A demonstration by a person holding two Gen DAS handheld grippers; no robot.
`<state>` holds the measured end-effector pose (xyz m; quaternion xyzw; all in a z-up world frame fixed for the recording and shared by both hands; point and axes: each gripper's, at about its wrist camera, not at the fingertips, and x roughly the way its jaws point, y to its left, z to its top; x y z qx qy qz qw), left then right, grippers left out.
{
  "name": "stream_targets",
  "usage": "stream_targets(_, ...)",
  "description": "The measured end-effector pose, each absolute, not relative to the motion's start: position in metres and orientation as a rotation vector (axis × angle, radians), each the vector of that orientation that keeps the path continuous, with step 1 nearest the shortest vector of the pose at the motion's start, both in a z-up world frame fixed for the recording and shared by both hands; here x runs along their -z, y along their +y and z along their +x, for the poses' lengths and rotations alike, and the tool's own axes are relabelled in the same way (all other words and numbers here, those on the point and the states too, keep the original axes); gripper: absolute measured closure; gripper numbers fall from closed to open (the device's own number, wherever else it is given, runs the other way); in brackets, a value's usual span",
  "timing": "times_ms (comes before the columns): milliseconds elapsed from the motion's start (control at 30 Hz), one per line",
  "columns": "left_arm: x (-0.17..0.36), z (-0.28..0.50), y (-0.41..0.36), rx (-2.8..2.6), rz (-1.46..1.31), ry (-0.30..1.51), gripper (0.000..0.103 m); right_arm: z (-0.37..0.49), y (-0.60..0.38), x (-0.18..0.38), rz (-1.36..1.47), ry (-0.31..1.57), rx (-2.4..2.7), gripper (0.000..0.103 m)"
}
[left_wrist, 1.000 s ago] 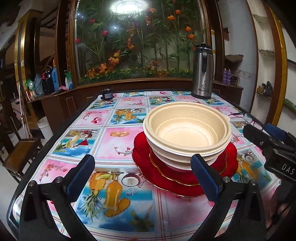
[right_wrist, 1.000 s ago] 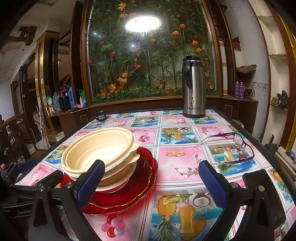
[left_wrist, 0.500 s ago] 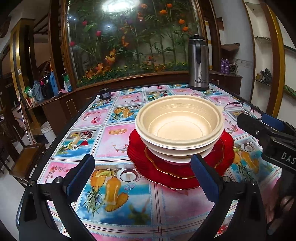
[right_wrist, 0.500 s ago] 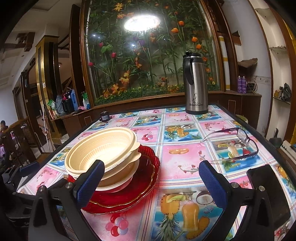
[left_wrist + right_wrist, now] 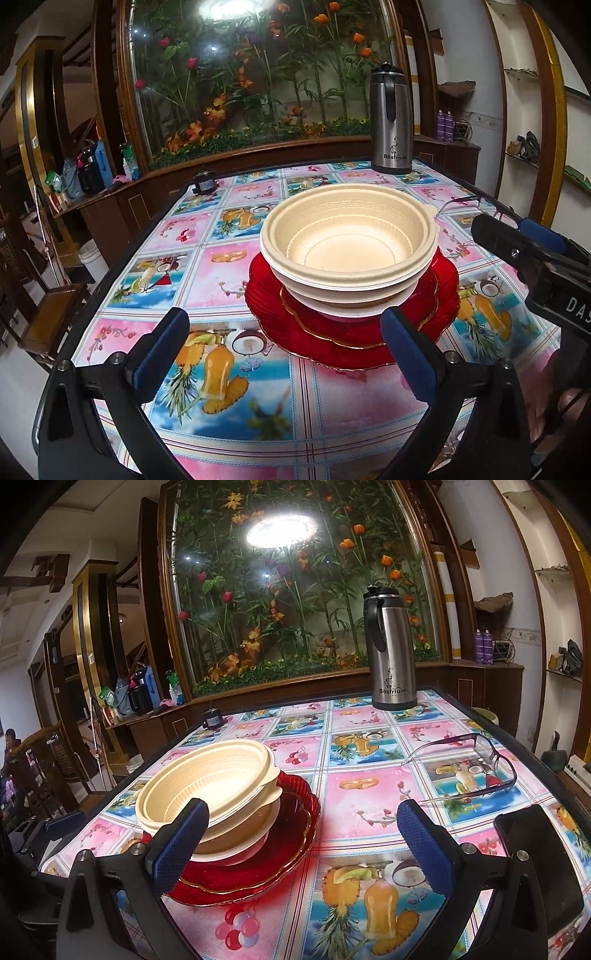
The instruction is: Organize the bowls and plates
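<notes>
Left wrist view is showing both spread tools, left tool (image 5: pixel 282 360) and right tool (image 5: pixel 303 843), backing off the stacked bowls (image 5: pixel 349 254) on red plates (image 5: pixel 354 332), suggesting stacking is done.

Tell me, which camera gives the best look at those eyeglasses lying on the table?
The right wrist view. There the eyeglasses lie in full sight on the tablecloth, both lenses and a folded arm clear. In the left wrist view only a sliver of the frame shows, partly hidden behind the right gripper.
</notes>
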<state>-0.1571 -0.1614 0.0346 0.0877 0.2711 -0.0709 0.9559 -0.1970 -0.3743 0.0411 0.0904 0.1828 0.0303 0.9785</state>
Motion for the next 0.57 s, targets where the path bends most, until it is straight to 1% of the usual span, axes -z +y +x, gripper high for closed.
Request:
stream_targets(467, -0.0294, -0.156, -0.1592, 0.186, 0.152, 0.595, 0.0, -0.1972, -0.3727, -0.0407, 0.17, 0.363, -0.059, 0.0)
stream_targets(567, -0.0296, -0.1592, -0.16, 0.175, 0.16, 0.58, 0.0, -0.1964, -0.3724, -0.0412, 0.169, 0.361, -0.058, 0.0)
